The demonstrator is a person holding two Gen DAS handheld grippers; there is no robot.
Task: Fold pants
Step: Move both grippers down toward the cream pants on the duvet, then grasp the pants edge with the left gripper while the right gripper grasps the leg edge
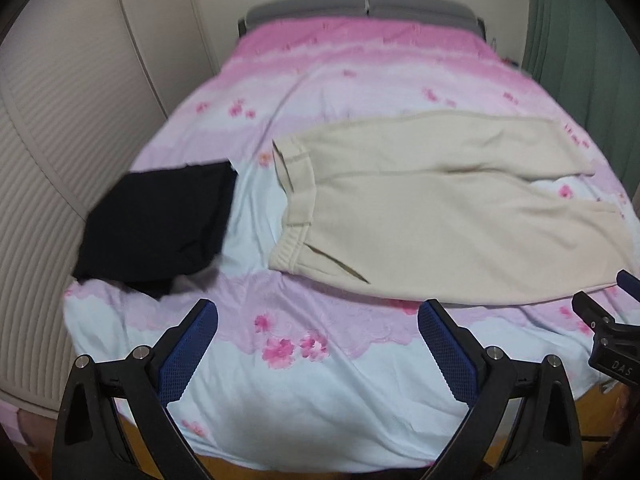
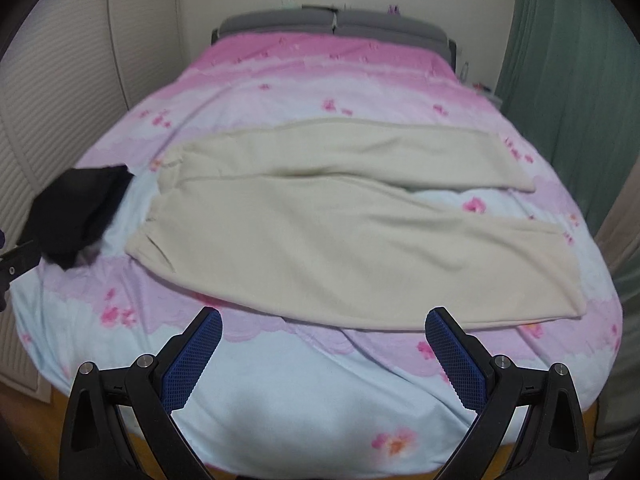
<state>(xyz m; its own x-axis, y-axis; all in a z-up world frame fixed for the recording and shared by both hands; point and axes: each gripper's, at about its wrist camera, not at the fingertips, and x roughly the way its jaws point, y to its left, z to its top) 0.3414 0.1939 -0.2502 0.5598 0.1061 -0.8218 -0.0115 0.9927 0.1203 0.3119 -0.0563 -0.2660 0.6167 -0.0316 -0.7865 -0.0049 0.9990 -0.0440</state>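
Cream pants (image 1: 440, 204) lie spread flat across the bed, waistband to the left and both legs running right; they also show in the right wrist view (image 2: 340, 232). My left gripper (image 1: 318, 316) is open and empty, held above the bed's near edge, short of the waistband. My right gripper (image 2: 324, 324) is open and empty, just short of the near leg's edge. The right gripper's tip also shows at the right edge of the left wrist view (image 1: 600, 312).
A folded black garment (image 1: 160, 224) lies on the bed's left side, also in the right wrist view (image 2: 80, 212). The pink and blue floral bedcover (image 1: 320, 380) covers the bed. A wardrobe stands left, a green curtain (image 2: 568, 60) right, a grey headboard (image 2: 332, 24) at the back.
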